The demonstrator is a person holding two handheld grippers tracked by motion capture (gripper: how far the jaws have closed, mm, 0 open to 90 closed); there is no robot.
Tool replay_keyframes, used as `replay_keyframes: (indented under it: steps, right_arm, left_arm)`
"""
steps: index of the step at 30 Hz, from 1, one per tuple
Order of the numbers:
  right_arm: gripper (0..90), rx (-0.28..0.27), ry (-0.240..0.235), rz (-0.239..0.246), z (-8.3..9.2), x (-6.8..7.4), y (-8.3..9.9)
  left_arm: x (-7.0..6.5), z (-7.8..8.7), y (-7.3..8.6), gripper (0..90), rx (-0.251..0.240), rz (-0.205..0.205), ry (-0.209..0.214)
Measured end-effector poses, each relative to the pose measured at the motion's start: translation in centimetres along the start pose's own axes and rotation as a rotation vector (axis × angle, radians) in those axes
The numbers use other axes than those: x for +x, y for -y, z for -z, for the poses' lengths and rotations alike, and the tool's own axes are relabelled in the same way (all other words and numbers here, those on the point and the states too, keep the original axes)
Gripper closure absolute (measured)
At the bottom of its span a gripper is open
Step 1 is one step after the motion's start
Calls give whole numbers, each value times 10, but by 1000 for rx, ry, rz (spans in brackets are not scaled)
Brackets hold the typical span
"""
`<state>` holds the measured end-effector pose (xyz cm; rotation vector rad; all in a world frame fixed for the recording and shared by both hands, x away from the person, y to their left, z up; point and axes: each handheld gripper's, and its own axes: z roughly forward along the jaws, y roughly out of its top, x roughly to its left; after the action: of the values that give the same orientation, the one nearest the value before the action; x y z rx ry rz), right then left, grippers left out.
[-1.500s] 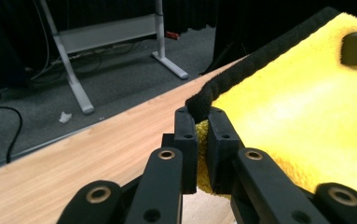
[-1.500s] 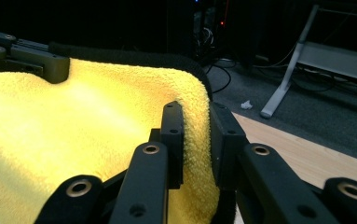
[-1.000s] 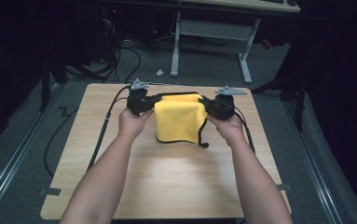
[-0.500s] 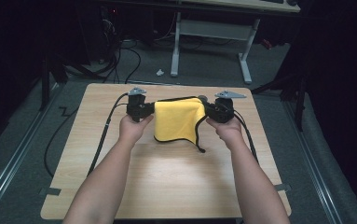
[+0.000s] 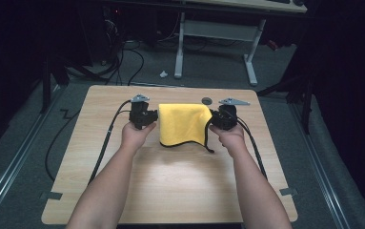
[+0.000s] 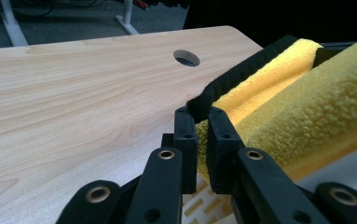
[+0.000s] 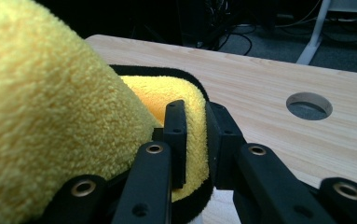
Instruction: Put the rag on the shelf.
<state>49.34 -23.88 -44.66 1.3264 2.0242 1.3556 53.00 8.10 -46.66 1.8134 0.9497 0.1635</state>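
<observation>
Between both grippers' fingers (image 6: 185, 140): yellow cloth (image 5: 182, 123), opposite edges pinched tight.

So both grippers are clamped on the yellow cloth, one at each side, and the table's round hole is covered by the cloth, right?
Not quite. The hole is uncovered: the high view shows it on the table just beyond the cloth, to the right. The rest holds: the left gripper and right gripper are each clamped on a side of the cloth.
</observation>
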Motion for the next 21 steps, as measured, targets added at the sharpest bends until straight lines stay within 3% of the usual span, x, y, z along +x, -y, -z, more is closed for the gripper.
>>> replay_keyframes:
  steps: [16, 21]
  right_arm:
    - [737, 7, -7, -57, -7, -8, 15]
    - [696, 9, 19, -28, -6, -6, 11]
  left_arm:
    - [3, -5, 12, 831, 13, 18, 17]
    - [2, -2, 10, 796, 5, 22, 19]
